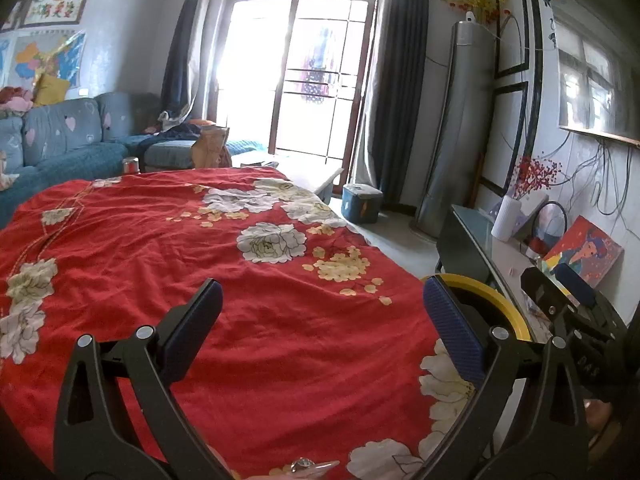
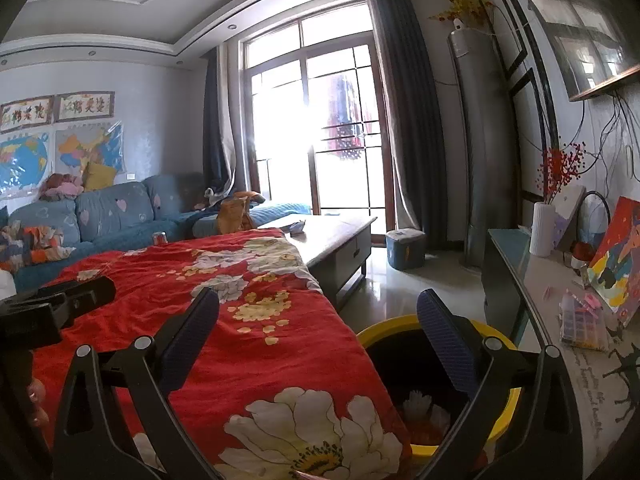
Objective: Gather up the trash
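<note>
- left gripper (image 1: 320,320) spread wide, nothing between its blue pads; it hangs over the red floral cloth (image 1: 240,280) covering the table.
- right gripper (image 2: 318,332) also released and empty, straddling the cloth's edge and the yellow-rimmed bin (image 2: 504,420).
- bin stands on the floor just beside the table's right side; something pale lies inside it, too dim to name.
- trash on the cloth: only a clear, crinkled wrapper (image 1: 308,466) at the bottom edge of the left view, nearly under the gripper; hard to identify.
- risk: the wrapper sits so close in that a blind reach may miss it.
- risk: pads could pinch loose cloth along with the wrapper and drag the cover.
- risk: a release at the rim may drop it on the floor.
</note>
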### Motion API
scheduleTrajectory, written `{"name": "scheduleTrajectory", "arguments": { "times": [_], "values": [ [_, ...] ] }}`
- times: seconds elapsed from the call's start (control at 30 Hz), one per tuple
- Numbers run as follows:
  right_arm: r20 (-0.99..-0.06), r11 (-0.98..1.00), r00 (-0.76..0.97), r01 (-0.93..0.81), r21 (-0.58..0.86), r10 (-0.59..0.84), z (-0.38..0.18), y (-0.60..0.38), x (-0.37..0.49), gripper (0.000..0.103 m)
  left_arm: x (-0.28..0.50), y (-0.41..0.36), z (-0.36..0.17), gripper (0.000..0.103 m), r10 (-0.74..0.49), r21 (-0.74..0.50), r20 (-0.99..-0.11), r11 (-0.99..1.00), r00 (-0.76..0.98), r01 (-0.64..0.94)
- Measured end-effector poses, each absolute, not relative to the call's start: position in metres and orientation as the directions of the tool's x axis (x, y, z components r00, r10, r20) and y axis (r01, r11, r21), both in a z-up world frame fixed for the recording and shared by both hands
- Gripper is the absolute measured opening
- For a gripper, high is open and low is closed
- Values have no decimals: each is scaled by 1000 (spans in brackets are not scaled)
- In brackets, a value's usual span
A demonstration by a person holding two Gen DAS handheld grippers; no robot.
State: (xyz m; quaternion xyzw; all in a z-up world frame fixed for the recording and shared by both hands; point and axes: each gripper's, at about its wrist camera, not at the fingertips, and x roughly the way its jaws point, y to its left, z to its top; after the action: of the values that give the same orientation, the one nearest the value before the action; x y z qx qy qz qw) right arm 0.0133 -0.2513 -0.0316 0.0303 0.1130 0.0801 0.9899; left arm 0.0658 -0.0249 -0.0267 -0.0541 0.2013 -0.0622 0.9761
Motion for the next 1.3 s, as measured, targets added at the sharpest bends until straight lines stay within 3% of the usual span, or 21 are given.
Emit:
{"name": "scheduleTrajectory", "arguments": {
  "times": [1.3],
  "values": [
    [-239, 985, 957, -145, 88, 162, -42, -249, 15, 96, 65, -26, -31, 92, -147, -132, -391, 986, 909, 102]
  ]
}}
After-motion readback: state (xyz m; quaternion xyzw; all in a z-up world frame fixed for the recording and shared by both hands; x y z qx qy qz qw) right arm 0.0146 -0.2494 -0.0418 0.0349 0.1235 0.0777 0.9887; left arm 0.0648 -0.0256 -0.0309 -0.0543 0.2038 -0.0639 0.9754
